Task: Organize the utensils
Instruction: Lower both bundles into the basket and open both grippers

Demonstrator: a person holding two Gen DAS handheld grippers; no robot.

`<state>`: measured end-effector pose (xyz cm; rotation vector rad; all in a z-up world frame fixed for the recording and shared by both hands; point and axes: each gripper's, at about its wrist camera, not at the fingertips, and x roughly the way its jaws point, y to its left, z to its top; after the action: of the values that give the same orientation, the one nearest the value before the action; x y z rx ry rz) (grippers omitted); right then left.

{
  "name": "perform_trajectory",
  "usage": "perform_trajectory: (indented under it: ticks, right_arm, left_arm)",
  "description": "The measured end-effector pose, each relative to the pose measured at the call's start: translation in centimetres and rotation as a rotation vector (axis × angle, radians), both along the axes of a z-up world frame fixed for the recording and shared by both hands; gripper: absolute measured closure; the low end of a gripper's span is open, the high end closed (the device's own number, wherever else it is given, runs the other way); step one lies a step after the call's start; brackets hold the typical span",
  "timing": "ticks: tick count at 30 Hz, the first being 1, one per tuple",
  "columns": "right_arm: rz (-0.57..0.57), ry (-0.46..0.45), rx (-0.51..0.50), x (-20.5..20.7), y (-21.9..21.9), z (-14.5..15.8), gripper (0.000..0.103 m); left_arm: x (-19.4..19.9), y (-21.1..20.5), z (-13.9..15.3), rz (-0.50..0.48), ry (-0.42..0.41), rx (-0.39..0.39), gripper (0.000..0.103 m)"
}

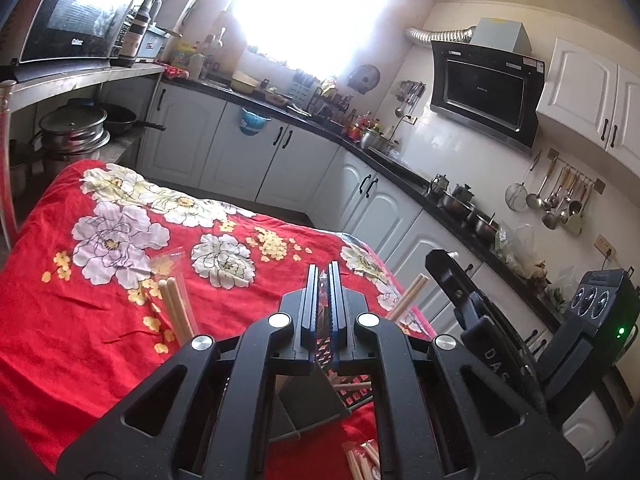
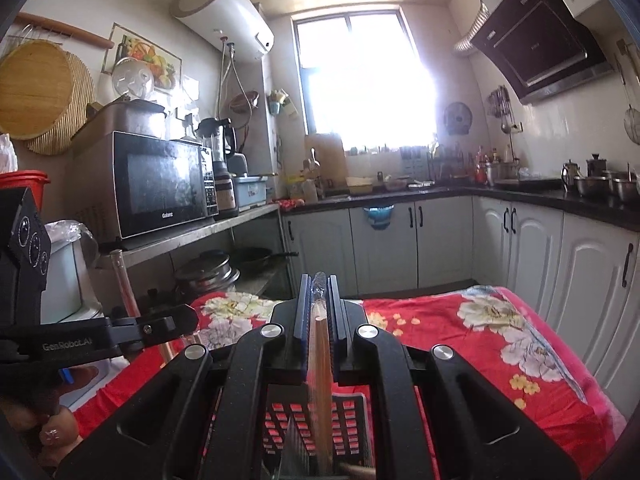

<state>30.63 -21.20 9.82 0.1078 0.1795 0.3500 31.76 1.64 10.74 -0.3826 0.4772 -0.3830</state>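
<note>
Chopsticks (image 2: 320,364) in a clear wrapper, pinched between the fingers of the right gripper (image 2: 319,300), wrapper tip poking out past the fingertips. Under them, near the table's close edge, a dark holder with square holes (image 2: 348,416), red cloth showing through. Left gripper (image 1: 323,292) with fingers pressed almost together, a thin slit between them, nothing plainly held. Below it the same dark holder (image 1: 308,404). More wrapped chopsticks (image 1: 176,312) lying on the red flowered tablecloth (image 1: 100,340) to its left, another stick (image 1: 408,296) peeking out by the table's right edge, a few more (image 1: 362,462) at the close edge. Farther off, white cupboards (image 2: 440,240) along the walls, a microwave (image 2: 160,184) on a shelf, and a bright window (image 2: 360,80) at the back
</note>
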Motion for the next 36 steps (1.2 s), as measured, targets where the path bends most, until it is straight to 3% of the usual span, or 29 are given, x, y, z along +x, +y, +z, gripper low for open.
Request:
perform_trajectory:
  ticks: [2,6,13,18,22,24,30,36]
  right_arm:
    - [0.001,0.018,-0.010,-0.3,-0.1,-0.1,0.080]
    - [0.012,0.045,-0.016,-1.0,-0.4,-0.1,0.079]
    - [-0.004,0.090,-0.018,-2.2,-1.1,-0.6,0.064]
    - [-0.024,0.113,-0.025,-3.0,-1.6,-0.9,0.056]
    - [-0.032,0.112,-0.043,-3.7,-1.8,-0.8,0.045]
    - [-0.031,0.109,-0.051,-4.3,-1.8,-0.7,0.043]
    - [-0.037,0.109,-0.061,-5.7,-2.2,-0.6,0.034]
    - [-0.034,0.124,-0.055,-7.0,-2.6,-0.8,0.027]
  left_arm:
    - [-0.2,0.0,-0.1,-0.002,0.004,0.002,0.101]
    - [-0.5,-0.1,-0.2,0.000,0.008,0.010,0.101]
    - [-1.2,0.1,-0.3,0.013,0.018,0.025,0.097]
    - [-2.0,0.3,-0.2,0.020,0.019,0.021,0.082]
    - [-2.7,0.3,0.0,0.030,0.015,0.036,0.065]
    - [-3.1,0.4,0.0,0.041,0.021,0.043,0.062]
    - [-4.5,1.1,0.1,0.066,0.025,0.042,0.039]
    - [-5.8,1.9,-0.2,0.087,0.031,0.036,0.030]
